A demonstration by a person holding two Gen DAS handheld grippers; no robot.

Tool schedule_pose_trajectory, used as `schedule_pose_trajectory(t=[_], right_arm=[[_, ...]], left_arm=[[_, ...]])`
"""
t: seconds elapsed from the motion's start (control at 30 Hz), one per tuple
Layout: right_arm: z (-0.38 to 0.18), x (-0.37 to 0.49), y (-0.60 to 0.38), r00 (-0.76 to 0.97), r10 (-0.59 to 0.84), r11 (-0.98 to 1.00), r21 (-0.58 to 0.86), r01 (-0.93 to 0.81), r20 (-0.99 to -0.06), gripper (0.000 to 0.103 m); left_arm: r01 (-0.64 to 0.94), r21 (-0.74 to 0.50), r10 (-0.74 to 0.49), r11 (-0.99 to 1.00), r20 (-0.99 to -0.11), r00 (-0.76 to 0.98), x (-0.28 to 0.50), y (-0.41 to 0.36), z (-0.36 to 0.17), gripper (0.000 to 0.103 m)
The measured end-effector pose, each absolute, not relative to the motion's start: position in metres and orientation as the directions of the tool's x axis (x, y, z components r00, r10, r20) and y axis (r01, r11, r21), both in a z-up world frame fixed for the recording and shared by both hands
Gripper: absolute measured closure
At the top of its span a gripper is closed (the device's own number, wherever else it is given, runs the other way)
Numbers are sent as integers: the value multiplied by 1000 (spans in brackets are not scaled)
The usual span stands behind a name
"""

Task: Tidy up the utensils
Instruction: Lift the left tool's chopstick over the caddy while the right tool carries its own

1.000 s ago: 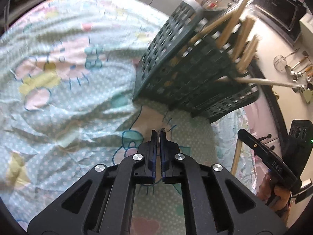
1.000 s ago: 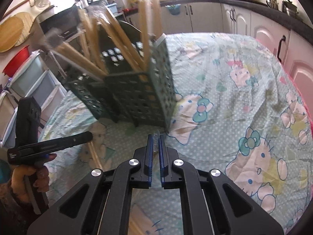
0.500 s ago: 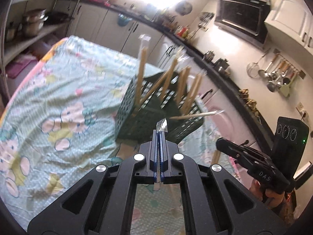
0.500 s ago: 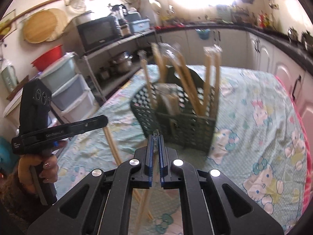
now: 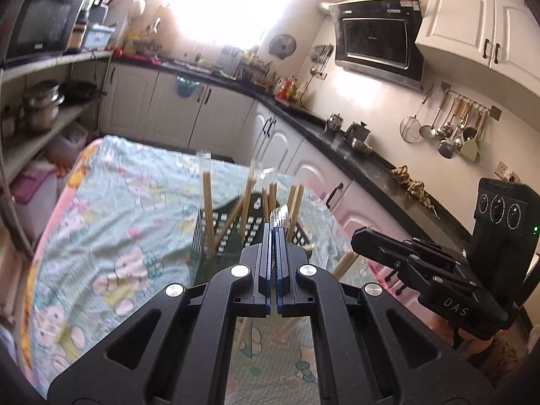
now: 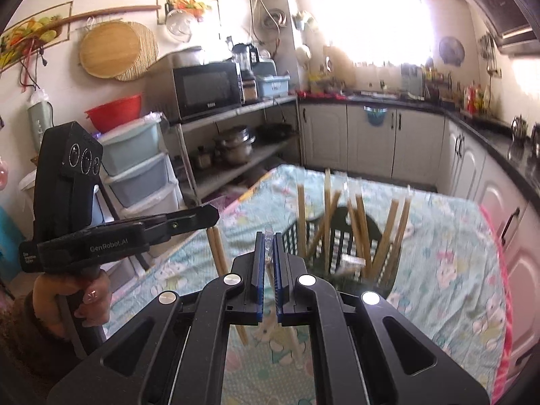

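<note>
Left gripper (image 5: 274, 233) and right gripper (image 6: 269, 239) each clenched on what looks like wrapped chopsticks (image 6: 270, 253), above basket (image 5: 249, 233).

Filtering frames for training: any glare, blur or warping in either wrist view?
Left wrist view: the window blows out to white; the chopsticks in the basket are slightly smeared; fisheye bends the cabinets. Right wrist view: same blown-out window, soft chopsticks, a glare spot on one claw bolt.
</note>
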State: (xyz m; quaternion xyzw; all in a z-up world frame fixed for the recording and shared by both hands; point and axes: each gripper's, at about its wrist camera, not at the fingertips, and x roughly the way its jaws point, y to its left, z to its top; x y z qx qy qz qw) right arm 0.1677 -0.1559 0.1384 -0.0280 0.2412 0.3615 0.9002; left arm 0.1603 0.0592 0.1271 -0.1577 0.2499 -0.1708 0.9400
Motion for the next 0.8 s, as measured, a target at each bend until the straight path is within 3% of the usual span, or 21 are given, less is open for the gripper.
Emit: schedule_pose_trajectory(t=[0.5, 0.8], right_arm=[[184, 174, -152, 672, 656, 738, 103, -667, -343, 98], [222, 190, -164, 738, 635, 770, 109, -629, -228, 98]], left_arm=[[255, -306, -352, 917, -322, 879, 169, 55, 180, 103], [256, -257, -319, 932, -244, 916, 186, 45, 214, 103]])
